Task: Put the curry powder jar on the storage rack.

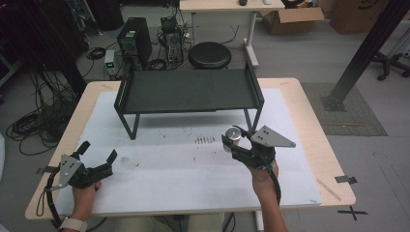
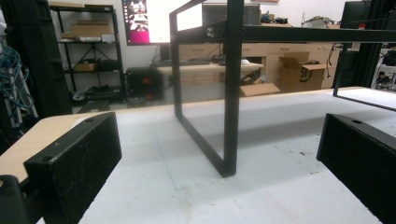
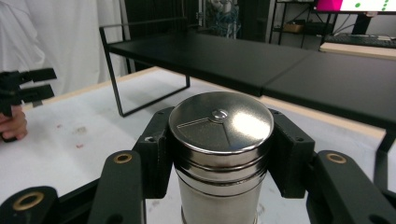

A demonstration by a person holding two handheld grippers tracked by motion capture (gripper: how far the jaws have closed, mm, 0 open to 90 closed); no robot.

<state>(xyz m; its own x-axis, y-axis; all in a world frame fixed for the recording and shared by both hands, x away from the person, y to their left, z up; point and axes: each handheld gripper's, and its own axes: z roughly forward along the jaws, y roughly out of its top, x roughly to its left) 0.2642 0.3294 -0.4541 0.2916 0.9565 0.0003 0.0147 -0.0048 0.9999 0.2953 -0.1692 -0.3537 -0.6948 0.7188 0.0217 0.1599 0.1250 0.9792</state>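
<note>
1. A black metal shelf rack (image 1: pixel 188 91) stands on the white-covered wooden table (image 1: pixel 159 179), towards its far edge.
2. A shiny steel canister (image 1: pixel 233 135) sits between the right gripper's (image 1: pixel 231 143) jaws, before the rack's right leg, seemingly off the table.
3. The left gripper (image 1: pixel 98 153) rests at the near-left corner.

Dim, even overhead light; soft shadow under the black rack (image 1: pixel 188 92), glare on the steel canister lid (image 3: pixel 221 122), backgrounds slightly blurred

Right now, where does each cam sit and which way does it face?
High view: overhead, looking forward and down on the table; both forearms, left gripper, right gripper.
Left gripper view: low, along open jaws toward the black rack.
Right gripper view: along jaws clamping the steel canister; left gripper shows too.
Shared: rack.
</note>
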